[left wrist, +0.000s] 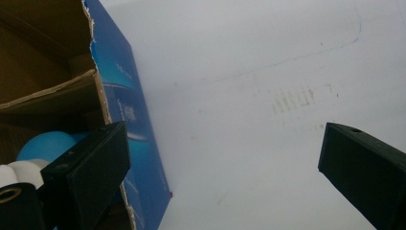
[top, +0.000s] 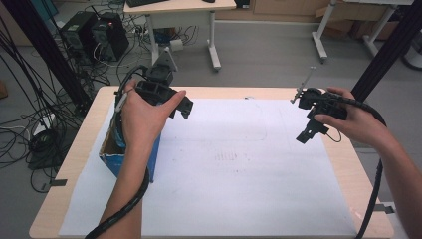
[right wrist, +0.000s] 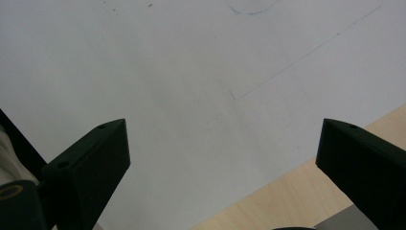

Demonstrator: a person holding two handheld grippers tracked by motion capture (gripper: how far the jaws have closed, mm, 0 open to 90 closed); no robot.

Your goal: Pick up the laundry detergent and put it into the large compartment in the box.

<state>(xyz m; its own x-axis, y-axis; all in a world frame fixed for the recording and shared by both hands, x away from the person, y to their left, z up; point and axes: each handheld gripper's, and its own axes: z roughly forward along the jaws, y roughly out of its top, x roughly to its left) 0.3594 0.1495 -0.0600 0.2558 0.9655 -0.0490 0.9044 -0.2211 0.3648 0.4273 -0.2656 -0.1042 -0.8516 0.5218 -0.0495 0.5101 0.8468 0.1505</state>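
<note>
On the high view, the left gripper (top: 164, 94) hangs over the open top of a blue cardboard box (top: 155, 154) that stands at about nine o'clock on the white paper sheet (top: 239, 169), close to the table's (top: 74, 149) left edge. In the left gripper view its jaws stand wide apart, one over the box's torn rim (left wrist: 98, 91) and the other out over bare paper; a blue ball (left wrist: 45, 143) lies inside the box, just beside the near jaw. The right gripper (top: 318, 117) is held at about two o'clock, well apart from the box, jaws also spread wide with nothing between them, near the sheet's right edge where tan tabletop (right wrist: 287, 191) shows. Between the two grippers the sheet lies bare from centre down to six o'clock.
</note>
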